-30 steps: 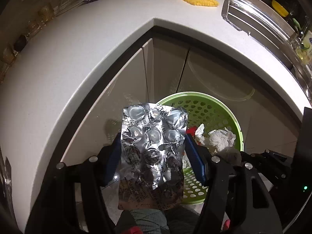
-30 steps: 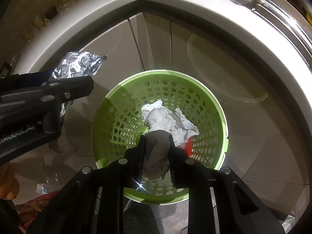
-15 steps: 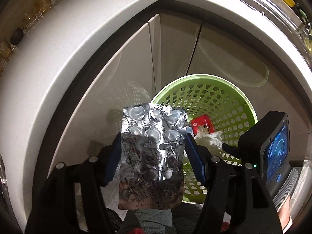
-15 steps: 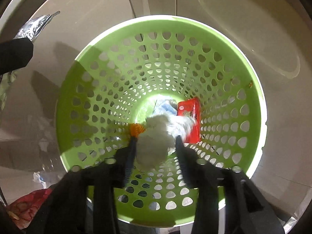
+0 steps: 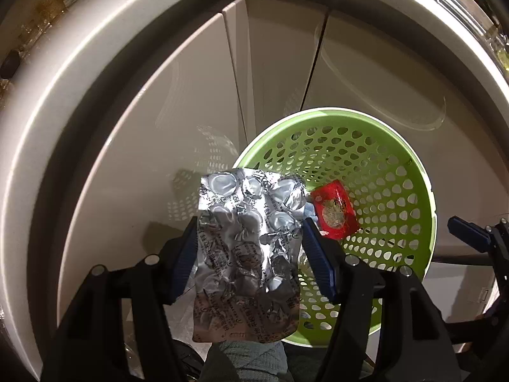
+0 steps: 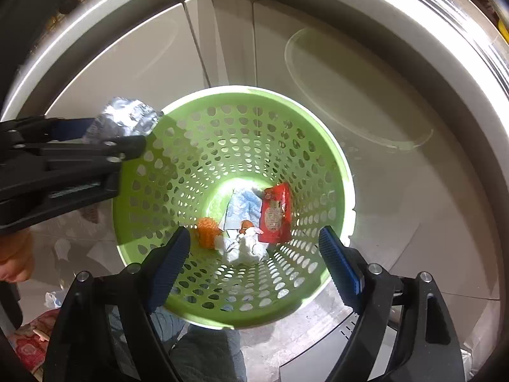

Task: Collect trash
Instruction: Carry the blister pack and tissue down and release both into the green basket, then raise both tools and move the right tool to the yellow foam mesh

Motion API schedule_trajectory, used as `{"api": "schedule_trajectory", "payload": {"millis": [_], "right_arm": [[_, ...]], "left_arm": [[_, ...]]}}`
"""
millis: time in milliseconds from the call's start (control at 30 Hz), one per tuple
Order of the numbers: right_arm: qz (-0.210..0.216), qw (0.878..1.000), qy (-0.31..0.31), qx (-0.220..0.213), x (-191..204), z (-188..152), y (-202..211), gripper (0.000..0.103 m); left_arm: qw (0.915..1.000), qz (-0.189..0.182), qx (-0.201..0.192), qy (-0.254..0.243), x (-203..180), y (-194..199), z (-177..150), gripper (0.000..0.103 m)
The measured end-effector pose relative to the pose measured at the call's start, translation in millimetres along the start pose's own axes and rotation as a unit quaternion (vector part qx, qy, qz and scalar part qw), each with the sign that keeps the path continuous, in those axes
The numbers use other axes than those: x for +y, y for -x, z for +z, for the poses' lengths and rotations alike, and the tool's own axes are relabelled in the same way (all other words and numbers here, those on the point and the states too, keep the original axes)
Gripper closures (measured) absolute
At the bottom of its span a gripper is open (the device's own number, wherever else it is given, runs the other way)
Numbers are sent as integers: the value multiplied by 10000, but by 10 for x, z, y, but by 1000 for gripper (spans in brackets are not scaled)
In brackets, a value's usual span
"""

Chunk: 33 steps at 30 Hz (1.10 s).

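Observation:
My left gripper (image 5: 249,254) is shut on a crumpled silver blister pack (image 5: 248,248), held beside the left rim of the green perforated basket (image 5: 397,165). My right gripper (image 6: 254,261) is open and empty above the basket (image 6: 178,165). At the basket's bottom lie a crumpled white tissue (image 6: 243,248), a red wrapper (image 6: 275,213), a blue-white paper (image 6: 243,207) and an orange piece (image 6: 206,230). The red wrapper (image 5: 334,215) also shows in the left wrist view. The left gripper and the blister pack (image 6: 124,121) show at the left of the right wrist view.
The basket stands on the floor in front of beige corner cabinet doors (image 5: 276,63) under a white countertop (image 5: 63,63). A fingertip of the right gripper (image 5: 467,234) shows at the right edge of the left wrist view. A red patterned cloth (image 6: 28,347) lies on the floor.
My right gripper opened and the white tissue dropped to the basket's bottom; it then rose a little. My left gripper with the blister pack moved lower, toward the basket's left rim.

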State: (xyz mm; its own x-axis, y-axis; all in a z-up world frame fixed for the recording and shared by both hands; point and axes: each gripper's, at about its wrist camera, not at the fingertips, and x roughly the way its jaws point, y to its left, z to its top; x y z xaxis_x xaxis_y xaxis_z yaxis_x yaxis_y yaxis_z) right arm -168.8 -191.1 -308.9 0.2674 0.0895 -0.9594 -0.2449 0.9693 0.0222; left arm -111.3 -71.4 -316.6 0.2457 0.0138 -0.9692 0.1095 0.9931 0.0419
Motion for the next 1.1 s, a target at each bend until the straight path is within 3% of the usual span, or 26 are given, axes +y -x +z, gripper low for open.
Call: {"api": "schedule_trajectory", "payload": {"millis": [67, 200, 433, 567, 733, 867, 1100], "right_arm": [[-35, 10000, 9, -16, -10, 0, 38, 20], [-42, 10000, 23, -37, -49, -3, 81, 20], [-34, 9999, 31, -155, -45, 26, 196, 20], [37, 9993, 56, -360, -25, 163, 458, 20], [75, 9969, 169, -771, 31, 535, 834, 20], [28, 9931, 205, -1153, 23, 943, 1082, 14], [-135, 9891, 86, -1463, -114, 1857, 1356, 13]], "left_arm": [[9998, -59, 95, -142, -45, -41, 4, 40], [9996, -33, 71, -287, -85, 25, 4, 23], [9999, -105, 15, -30, 65, 251, 58, 22], [9987, -274, -351, 252, 223, 625, 130, 22], [9935, -276, -952, 556, 455, 1172, 355, 15], [9874, -246, -1388, 720, 617, 1505, 597, 13], [9788, -266, -1775, 987, 859, 1739, 1263, 13]]}}
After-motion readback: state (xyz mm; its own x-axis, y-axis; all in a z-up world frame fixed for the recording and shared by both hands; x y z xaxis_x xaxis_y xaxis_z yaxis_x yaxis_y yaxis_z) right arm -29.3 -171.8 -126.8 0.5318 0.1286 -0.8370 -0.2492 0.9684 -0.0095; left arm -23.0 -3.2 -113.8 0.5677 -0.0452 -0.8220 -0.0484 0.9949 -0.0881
